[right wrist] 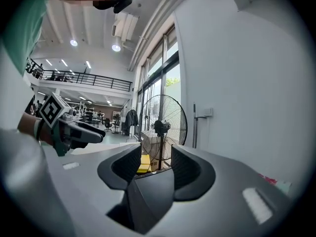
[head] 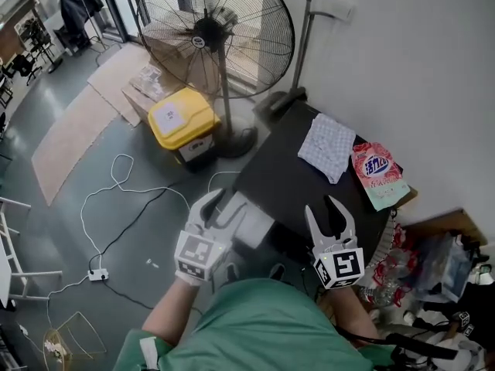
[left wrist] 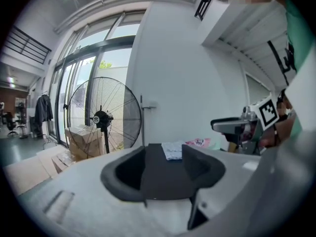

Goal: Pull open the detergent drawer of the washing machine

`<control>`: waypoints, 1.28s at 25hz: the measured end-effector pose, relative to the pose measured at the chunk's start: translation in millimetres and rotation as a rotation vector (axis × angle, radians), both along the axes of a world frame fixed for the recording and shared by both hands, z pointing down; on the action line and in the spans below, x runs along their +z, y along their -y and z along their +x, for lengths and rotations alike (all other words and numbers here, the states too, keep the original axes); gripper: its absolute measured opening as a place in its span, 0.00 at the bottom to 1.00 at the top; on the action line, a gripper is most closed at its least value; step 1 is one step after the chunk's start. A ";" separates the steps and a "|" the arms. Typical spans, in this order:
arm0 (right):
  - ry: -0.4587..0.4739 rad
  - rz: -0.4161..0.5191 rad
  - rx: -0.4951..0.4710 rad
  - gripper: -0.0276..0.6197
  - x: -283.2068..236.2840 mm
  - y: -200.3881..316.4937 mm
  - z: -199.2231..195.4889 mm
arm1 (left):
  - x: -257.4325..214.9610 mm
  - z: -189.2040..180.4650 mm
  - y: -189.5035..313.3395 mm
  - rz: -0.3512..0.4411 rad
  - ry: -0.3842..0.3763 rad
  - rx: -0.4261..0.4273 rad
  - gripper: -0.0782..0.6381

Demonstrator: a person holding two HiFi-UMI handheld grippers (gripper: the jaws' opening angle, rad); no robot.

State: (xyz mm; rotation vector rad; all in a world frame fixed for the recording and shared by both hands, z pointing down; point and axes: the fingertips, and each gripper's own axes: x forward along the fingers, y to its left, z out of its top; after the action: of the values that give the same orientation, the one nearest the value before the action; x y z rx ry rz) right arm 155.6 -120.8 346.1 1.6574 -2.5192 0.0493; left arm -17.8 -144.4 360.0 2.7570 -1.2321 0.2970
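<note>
The washing machine [head: 286, 172] has a black top and stands against the white wall. A light-grey block [head: 252, 224] juts from its near left corner and looks like the detergent drawer. My left gripper [head: 216, 205] hovers just left of that block, its jaws apart with nothing between them. In the left gripper view, my left gripper [left wrist: 163, 156] frames only the black top [left wrist: 158, 177]. My right gripper [head: 325, 211] hangs over the machine's near edge, open and empty. In the right gripper view, my right gripper [right wrist: 154, 162] points level toward the fan [right wrist: 163, 125].
A checked cloth [head: 329, 145] and a pink detergent bag [head: 377, 172] lie on the machine's top. A big floor fan [head: 213, 33] and a yellow bin [head: 183, 122] stand to the left. White cables [head: 124, 199] trail over the floor. Clutter fills the right corner [head: 441, 269].
</note>
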 end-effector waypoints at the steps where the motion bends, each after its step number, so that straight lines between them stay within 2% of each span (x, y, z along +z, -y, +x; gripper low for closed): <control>1: 0.001 0.000 0.002 0.33 -0.6 0.7 0.9 | 0.7 0.4 0.4 -0.001 0.003 -0.004 0.43; 16: -0.002 0.003 -0.009 0.33 3.6 9.7 13.5 | 11.8 8.3 5.1 -0.013 0.043 -0.028 0.43; 21: 0.014 -0.013 -0.061 0.33 11.0 9.7 6.9 | 14.8 7.8 6.2 -0.027 0.038 -0.039 0.43; 25: 0.057 0.019 -0.103 0.27 4.6 4.4 -0.2 | 17.9 5.3 4.6 -0.036 0.041 -0.045 0.42; 29: 0.060 0.023 -0.101 0.22 4.6 2.5 -2.6 | 26.6 0.4 -0.9 -0.054 0.053 -0.048 0.42; 32: 0.088 0.011 -0.080 0.22 3.2 3.4 0.6 | 57.6 -21.5 -11.5 -0.090 0.112 -0.076 0.42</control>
State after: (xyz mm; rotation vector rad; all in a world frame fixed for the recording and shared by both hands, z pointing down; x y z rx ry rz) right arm 156.3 -124.2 349.3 1.5895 -2.6523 0.1035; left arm -39.3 -132.8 417.6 2.6426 -1.3112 0.4926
